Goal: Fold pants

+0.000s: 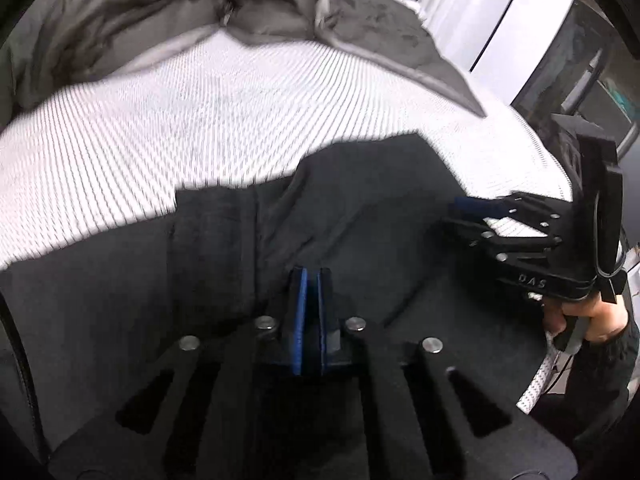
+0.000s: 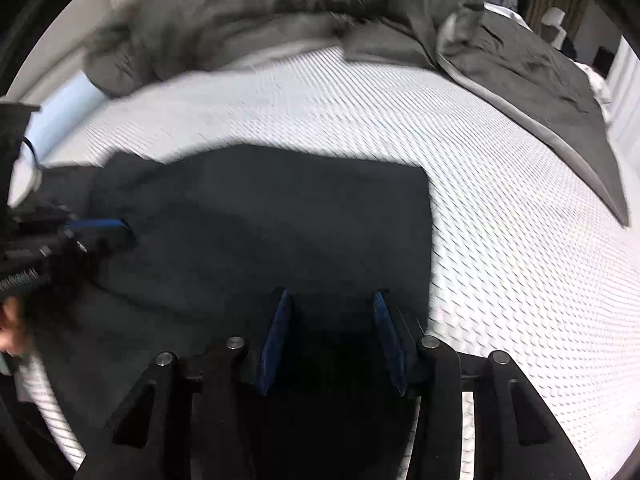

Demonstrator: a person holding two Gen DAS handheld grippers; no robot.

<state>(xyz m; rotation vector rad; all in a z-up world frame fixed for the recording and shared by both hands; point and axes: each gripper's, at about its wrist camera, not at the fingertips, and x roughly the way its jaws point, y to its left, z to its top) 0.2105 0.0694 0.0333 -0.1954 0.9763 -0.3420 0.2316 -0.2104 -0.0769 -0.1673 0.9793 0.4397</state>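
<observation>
Dark pants [image 1: 248, 240] lie flat on a white ribbed mattress [image 1: 180, 120], folded into a broad dark slab; they also show in the right wrist view [image 2: 280, 216]. My left gripper [image 1: 311, 276] is low over the pants, its blue-padded jaws almost together with a thin gap; whether cloth is pinched is hidden. In the right wrist view it [image 2: 122, 226] sits at the pants' left edge. My right gripper [image 2: 330, 300] is open over the pants' near right part, with nothing between its jaws. In the left wrist view it [image 1: 460, 210] sits at the pants' right edge.
A rumpled grey duvet [image 2: 280, 4] is heaped along the far side of the mattress [image 2: 500, 220] and runs down its right side. A white wardrobe [image 1: 480, 12] stands beyond the bed. A hand [image 1: 596, 316] holds the right gripper's handle.
</observation>
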